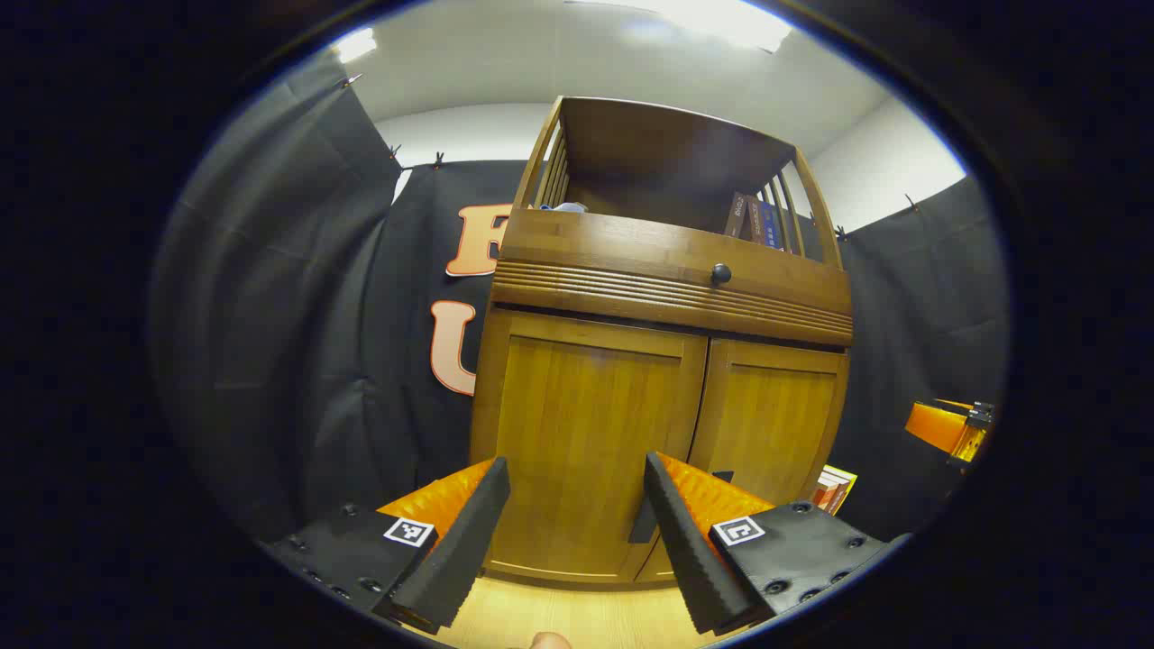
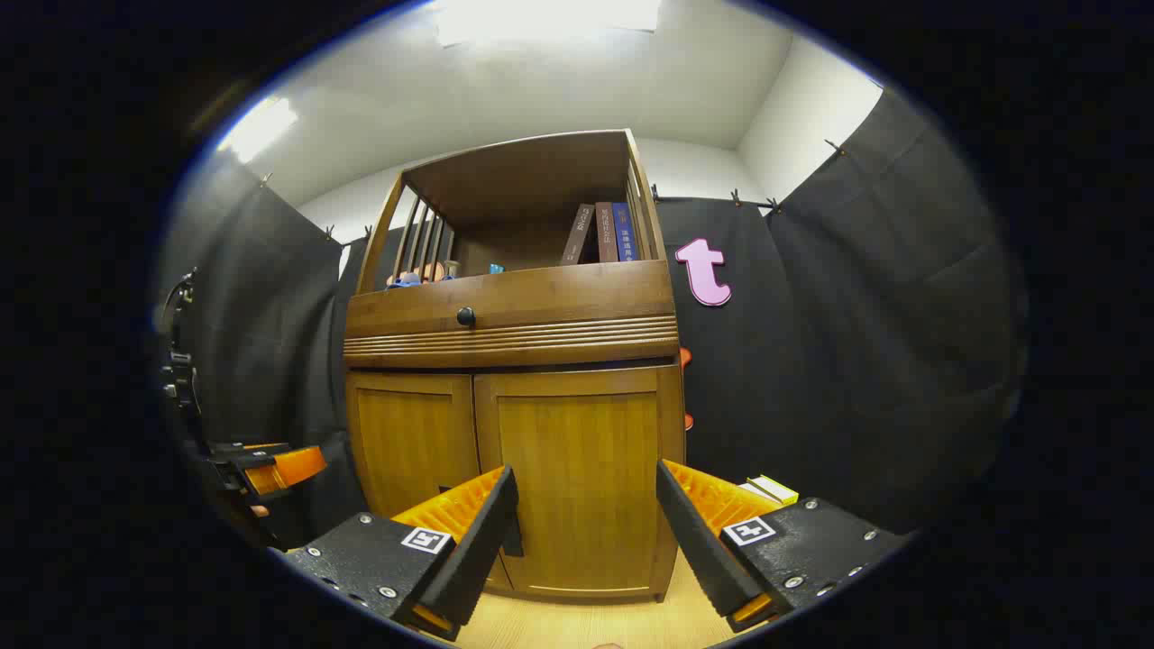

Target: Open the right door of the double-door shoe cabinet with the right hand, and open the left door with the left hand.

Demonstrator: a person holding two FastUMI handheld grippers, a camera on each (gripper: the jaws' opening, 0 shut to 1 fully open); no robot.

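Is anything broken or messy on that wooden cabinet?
Nothing looks broken. The shoe cabinet stands straight, with its left door and right door both shut and even. The books on the top shelf lean a little, which is normal. More books lie on the floor beside it, a bit untidy.

Around me black cloth (image 2: 856,342) hangs as the booth's wall, clipped along its top edge. Above it I see white wall (image 2: 793,117) and a white ceiling (image 2: 541,81) with bright light panels (image 2: 541,18). Below the cloth lies pale wooden floor (image 2: 586,622).
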